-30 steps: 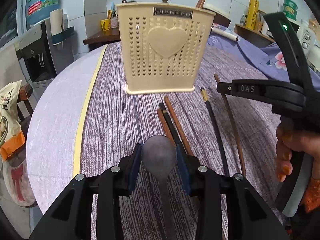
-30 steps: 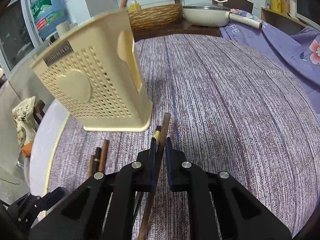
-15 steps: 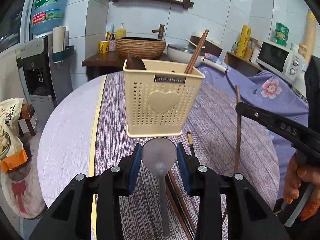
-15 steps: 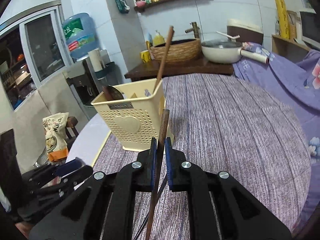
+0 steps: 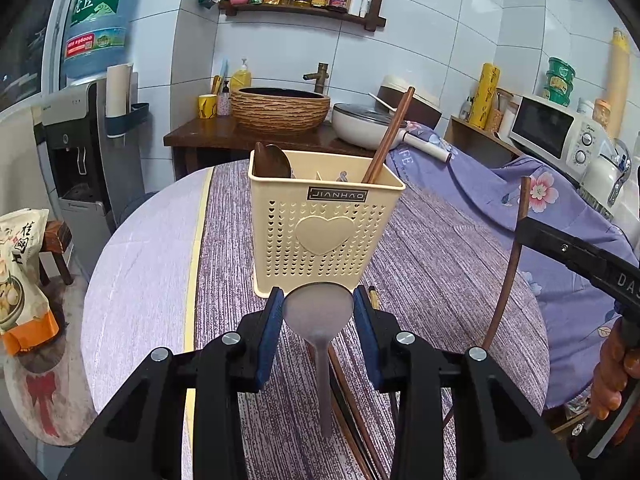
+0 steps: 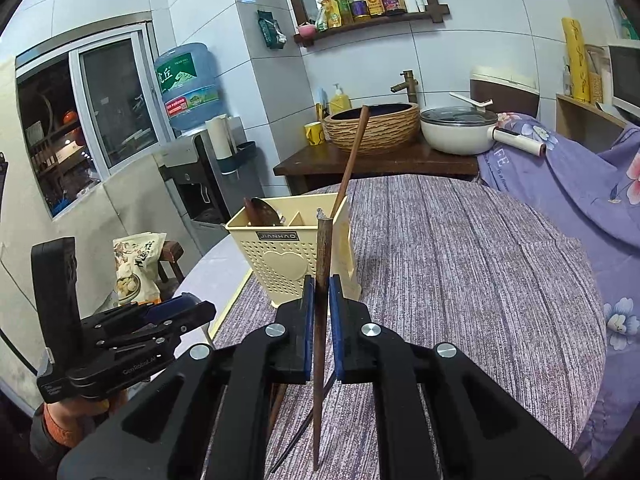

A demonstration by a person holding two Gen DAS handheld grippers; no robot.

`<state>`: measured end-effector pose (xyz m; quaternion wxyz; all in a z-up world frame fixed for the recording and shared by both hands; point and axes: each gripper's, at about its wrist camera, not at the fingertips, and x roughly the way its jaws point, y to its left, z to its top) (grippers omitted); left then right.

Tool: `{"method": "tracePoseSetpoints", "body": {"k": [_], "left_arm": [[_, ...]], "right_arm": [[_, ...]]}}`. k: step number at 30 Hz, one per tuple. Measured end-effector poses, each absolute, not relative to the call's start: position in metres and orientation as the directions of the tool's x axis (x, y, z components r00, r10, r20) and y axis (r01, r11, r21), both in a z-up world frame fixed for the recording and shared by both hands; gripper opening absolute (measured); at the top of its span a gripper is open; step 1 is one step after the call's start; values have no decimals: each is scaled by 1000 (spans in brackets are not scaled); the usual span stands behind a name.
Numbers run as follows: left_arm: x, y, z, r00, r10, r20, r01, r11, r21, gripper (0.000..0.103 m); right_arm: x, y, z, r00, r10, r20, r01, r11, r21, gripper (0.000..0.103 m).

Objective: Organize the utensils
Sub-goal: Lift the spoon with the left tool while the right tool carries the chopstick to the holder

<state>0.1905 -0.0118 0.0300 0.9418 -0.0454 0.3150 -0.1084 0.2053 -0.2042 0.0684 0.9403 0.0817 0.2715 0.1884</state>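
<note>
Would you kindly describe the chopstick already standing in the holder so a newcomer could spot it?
Find the round table's striped purple cloth, then the cream perforated utensil holder on it. The brown wooden chopstick leans out of its right compartment, unlike the dark spoon at its left.

left gripper [image 5: 319, 312] jaws clamped, right gripper [image 6: 319, 308] jaws clamped, both raised

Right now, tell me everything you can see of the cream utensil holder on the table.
The utensil holder is a cream plastic box, wider at the rim, with small perforations, a raised heart and a dark JIANHAO label on its front. It stands upright on the striped purple tablecloth. Inner dividers split it into compartments. A dark spoon stands at its left end and a brown chopstick leans out at its right end. Neither gripper touches it.
</note>
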Motion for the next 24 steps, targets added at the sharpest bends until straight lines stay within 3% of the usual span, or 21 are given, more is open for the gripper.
{"method": "tracePoseSetpoints", "body": {"k": [12,24], "left_arm": [[202,-3,49,778,-268,-568,189,963,-194,35],[240,12,124,853,-285,-438,181,947,-265,35]], "right_arm": [[197,-195,93,783,436,-444,-363,899,243,8],[226,-182,150,804,440,-400,-386,898,211,8]]}}
